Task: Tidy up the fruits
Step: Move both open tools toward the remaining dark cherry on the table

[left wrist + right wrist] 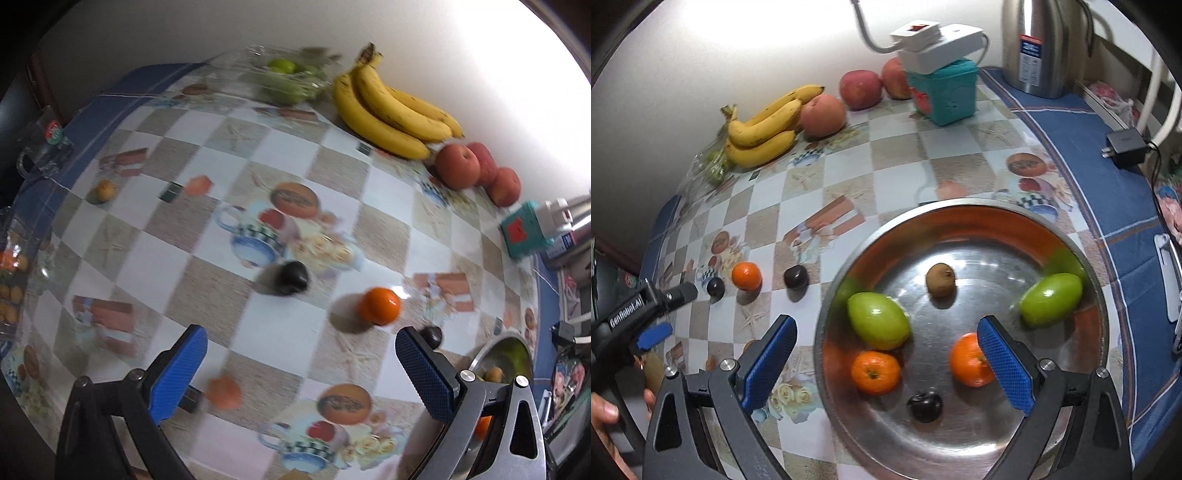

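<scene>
A steel bowl (982,258) holds two green fruits (879,319) (1051,299), two tangerines (875,373) (971,360), a brown kiwi (940,278) and a dark plum (925,406). My right gripper (886,365) hangs open above the bowl and holds nothing. On the patterned tablecloth left of the bowl lie a tangerine (380,306) (746,275) and two dark plums (291,277) (432,334). My left gripper (301,369) is open and empty, just short of these three; the nearer plum sits by its right finger. The bowl's rim (495,343) shows at lower right.
Bananas (395,107), three reddish apples (458,166) and a clear bag of green fruit (291,79) line the wall. A teal box (945,92) with a white charger, a steel kettle (1034,44) and a black adapter (1124,147) stand at the right. A glass mug (40,155) sits far left.
</scene>
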Available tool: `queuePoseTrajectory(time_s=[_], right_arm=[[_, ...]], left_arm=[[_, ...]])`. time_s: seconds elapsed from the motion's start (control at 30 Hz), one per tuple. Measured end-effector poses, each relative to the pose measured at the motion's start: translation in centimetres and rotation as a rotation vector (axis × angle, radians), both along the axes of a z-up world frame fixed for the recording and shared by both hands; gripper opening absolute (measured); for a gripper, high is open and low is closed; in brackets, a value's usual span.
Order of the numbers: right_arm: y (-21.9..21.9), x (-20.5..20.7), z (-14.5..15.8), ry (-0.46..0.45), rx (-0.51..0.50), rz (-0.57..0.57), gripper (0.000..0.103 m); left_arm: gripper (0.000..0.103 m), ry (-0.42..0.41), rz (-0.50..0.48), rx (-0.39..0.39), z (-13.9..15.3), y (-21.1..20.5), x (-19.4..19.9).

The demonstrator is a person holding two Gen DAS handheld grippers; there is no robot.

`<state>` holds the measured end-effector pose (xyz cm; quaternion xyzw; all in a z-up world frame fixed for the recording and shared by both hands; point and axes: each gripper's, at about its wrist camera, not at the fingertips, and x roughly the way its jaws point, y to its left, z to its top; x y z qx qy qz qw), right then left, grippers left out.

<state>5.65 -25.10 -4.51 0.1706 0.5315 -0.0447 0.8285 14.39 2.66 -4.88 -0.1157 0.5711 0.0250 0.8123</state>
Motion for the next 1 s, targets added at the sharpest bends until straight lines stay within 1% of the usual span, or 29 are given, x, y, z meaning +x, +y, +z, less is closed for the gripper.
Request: queuePoseTrajectory(time_s=[0.13, 0.3, 0.4, 0.57, 0.67, 0.7, 0.8, 1.0], right_arm=[[1.4, 0.5, 0.2, -0.012, 0.029, 0.042, 0.098], [3.4, 1.4, 0.8, -0.044, 0.015, 0.098, 0.098], [4.2, 2.1, 0.9, -0.049, 0.024, 0.116, 0.098], [5.4, 3.4, 1.1, -0.063, 0.025, 0.144, 0.098], [6.1, 4.2, 1.0, -0.052, 0.024, 0.155, 0.098], [6.2, 4.4, 0.9, -0.048, 0.019, 0.155, 0.098], [6.7, 5.2, 0.7, -0.038, -0.002, 0.158, 0.098], [7.3, 6.6, 0.2, -0.025, -0.021, 0.159, 0.097]], left_arm=[[0.103, -0.021, 0.030, 0.056, 0.3, 2.0, 0.3], [0.103, -0.031, 0.054, 0.037, 0.3, 3.7, 0.6], [0.103, -0.042, 0.038, 0.049, 0.4, 3.7, 0.9], [0.103, -0.057, -0.002, 0.048, 0.2, 3.2, 1.6], [0.103, -0.066, -0.023, 0.069, -0.3, 2.8, 2.3], [0.103, -0.058, -0.028, 0.079, -0.7, 2.8, 2.6], [0.103, -0.037, -0.021, 0.064, -1.7, 3.1, 3.1], [0.103, -0.040, -0.013, 0.037, -2.4, 4.0, 4.2]])
